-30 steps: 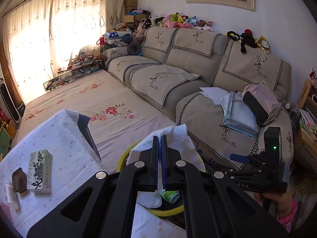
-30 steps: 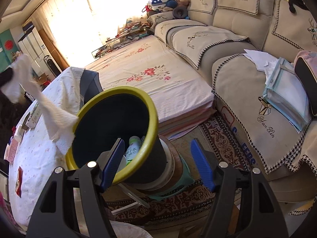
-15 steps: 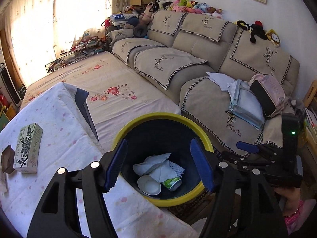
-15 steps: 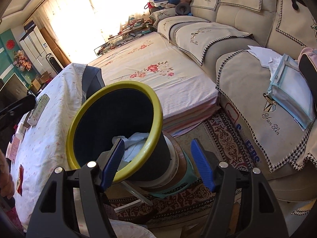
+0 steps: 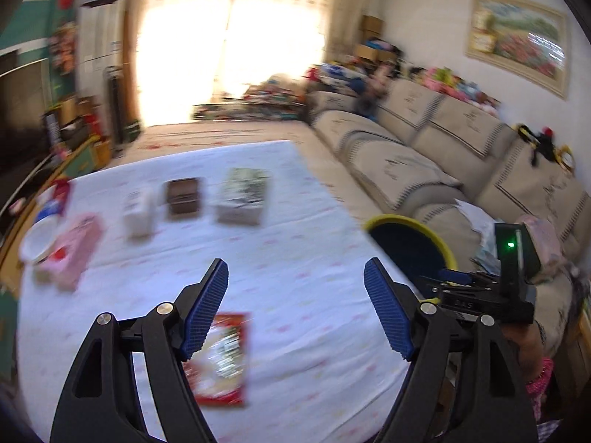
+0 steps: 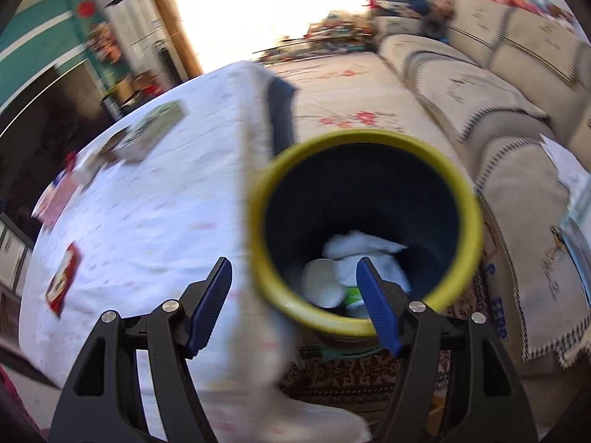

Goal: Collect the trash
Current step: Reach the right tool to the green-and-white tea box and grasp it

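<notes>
We hold two tongs. Our left tongs (image 5: 295, 302) have just been opening and stand released, with nothing between the blue pads, over the worktop (image 5: 295, 243) with its white flowered cloth. Our right tongs (image 6: 293, 297) are released too, empty, poised above the near rim of the bin (image 6: 280, 295); the worktop's edge runs under the left pad.

On the cloth we count one red wrapper (image 5: 221, 361), flat, just below the left pad of the left tongs and partly hidden by it. Farther off lie five more things in a loose row: a green box (image 5: 242, 195), a brown box (image 5: 183, 197), a white pack (image 5: 138, 210), a pink box (image 5: 74, 251) and a white bowl (image 5: 35, 243) by the far left edge. Blur hides finer detail.

The middle of the cloth between the tongs and that row lies bare. The worktop's right edge drops off beside the one bin, which stands on the floor touching or nearly touching the cloth, with the sofa (image 6: 517, 221) near on its other side.

The bin is dark inside with a yellow rim. In it we see white crumpled paper (image 6: 362, 247), a white cup (image 6: 321, 284) and something green (image 6: 352, 293).
</notes>
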Tool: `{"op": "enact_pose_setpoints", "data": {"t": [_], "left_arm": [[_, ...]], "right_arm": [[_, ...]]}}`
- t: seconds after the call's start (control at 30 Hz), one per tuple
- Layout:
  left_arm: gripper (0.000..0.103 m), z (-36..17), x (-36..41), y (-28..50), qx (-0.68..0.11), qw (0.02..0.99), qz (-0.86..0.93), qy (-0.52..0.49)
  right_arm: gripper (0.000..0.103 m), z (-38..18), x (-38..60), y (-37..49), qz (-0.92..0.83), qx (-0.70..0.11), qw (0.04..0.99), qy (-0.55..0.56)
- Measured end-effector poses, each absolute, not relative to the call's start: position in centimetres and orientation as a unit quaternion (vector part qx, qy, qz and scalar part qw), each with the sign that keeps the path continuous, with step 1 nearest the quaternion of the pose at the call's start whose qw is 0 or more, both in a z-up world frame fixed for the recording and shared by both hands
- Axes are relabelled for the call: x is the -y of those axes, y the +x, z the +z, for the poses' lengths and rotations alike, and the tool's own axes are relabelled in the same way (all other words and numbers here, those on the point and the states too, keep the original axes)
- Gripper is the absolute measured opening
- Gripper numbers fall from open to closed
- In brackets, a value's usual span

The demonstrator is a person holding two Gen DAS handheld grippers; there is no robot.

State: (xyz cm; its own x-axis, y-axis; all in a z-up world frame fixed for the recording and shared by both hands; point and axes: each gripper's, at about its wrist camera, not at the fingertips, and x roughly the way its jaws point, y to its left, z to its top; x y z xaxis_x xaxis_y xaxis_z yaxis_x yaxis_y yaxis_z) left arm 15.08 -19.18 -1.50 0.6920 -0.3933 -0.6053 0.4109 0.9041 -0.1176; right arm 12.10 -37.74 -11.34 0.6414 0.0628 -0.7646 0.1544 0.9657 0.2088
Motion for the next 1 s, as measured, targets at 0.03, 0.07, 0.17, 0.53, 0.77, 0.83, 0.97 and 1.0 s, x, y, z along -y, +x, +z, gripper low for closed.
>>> {"op": "enact_pose_setpoints", "data": {"t": [0.03, 0.07, 0.17, 0.53, 0.77, 0.83, 0.97, 1.0], "left_arm": [[0.075, -1.5, 17.0, 14.5, -0.323, 0.926, -0.194, 0.006], [0.075, -1.4, 14.9, 14.1, -0.321, 0.931, -0.174, 0.001], [0.077, -1.5, 9.7, 12.8, -0.313, 0.941, -0.126, -0.016], [0.078, -3.3, 3.5, 11.8, -0.309, 0.943, -0.111, -0.049], [0.078, -4.3, 3.2, 12.5, -0.316, 0.939, -0.128, -0.053], [0.078, -4.5, 2.6, 12.6, -0.318, 0.937, -0.130, -0.060], [0.079, -5.1, 1.5, 13.1, -0.324, 0.934, -0.134, -0.075], [0.079, -5.2, 1.4, 13.1, -0.325, 0.933, -0.134, -0.077]], "right_arm": [[0.066, -11.1, 35.9, 12.6, -0.006, -0.424, 0.898, 0.117], [0.066, -10.9, 34.0, 13.2, 0.013, -0.423, 0.900, 0.105], [0.066, -10.2, 29.9, 15.2, 0.048, -0.417, 0.904, 0.084], [0.080, -7.0, 20.8, 30.3, 0.020, -0.403, 0.909, 0.103], [0.081, -8.5, 20.2, 39.8, -0.080, -0.460, 0.877, 0.117], [0.085, -9.4, 20.1, 41.6, -0.093, -0.483, 0.863, 0.114], [0.086, -11.1, 19.5, 43.5, -0.108, -0.515, 0.844, 0.105], [0.084, -11.4, 19.5, 43.5, -0.112, -0.512, 0.846, 0.101]]}}
